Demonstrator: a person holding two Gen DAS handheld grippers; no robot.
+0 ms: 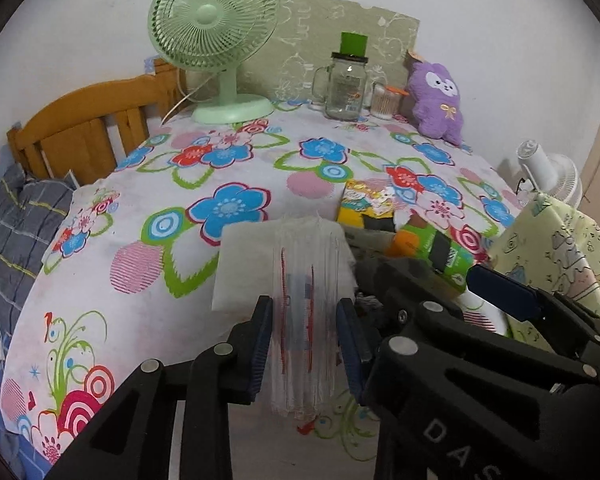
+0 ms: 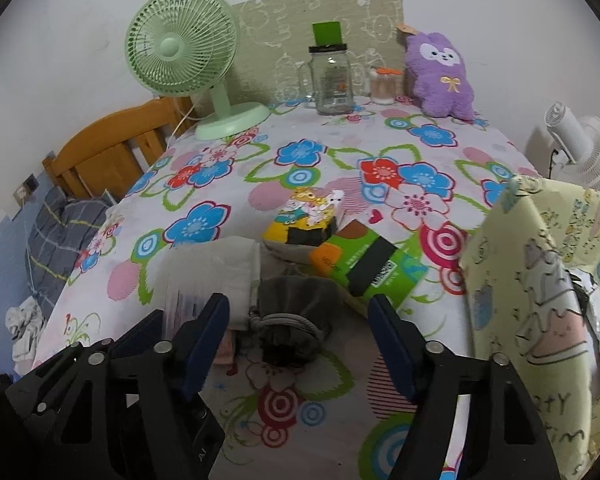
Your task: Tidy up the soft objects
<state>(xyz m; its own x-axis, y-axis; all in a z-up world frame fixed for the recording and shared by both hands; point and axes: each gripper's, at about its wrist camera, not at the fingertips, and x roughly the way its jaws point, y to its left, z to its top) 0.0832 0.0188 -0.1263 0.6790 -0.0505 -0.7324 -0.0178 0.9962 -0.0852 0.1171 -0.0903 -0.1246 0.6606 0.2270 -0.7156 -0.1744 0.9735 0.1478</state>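
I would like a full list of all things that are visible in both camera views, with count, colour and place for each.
Clear plastic packet with red print: one, transparent, held between left fingers.
White flat pad: one, white, on the cloth behind the packet.
Grey drawstring pouch: one, dark grey, between the right fingers, on the cloth.
Yellow cartoon packet: one, table centre.
Green and orange packet: one, right of the pouch.
Purple plush toy: one, far right.
Glass jar mug: one, clear, far centre.
Green desk fan: one, far left.
Yellow patterned box: one, right edge.
White fan: one, behind the box.
Floral tablecloth: one.
Left gripper: shut on the packet.
Right gripper: open.
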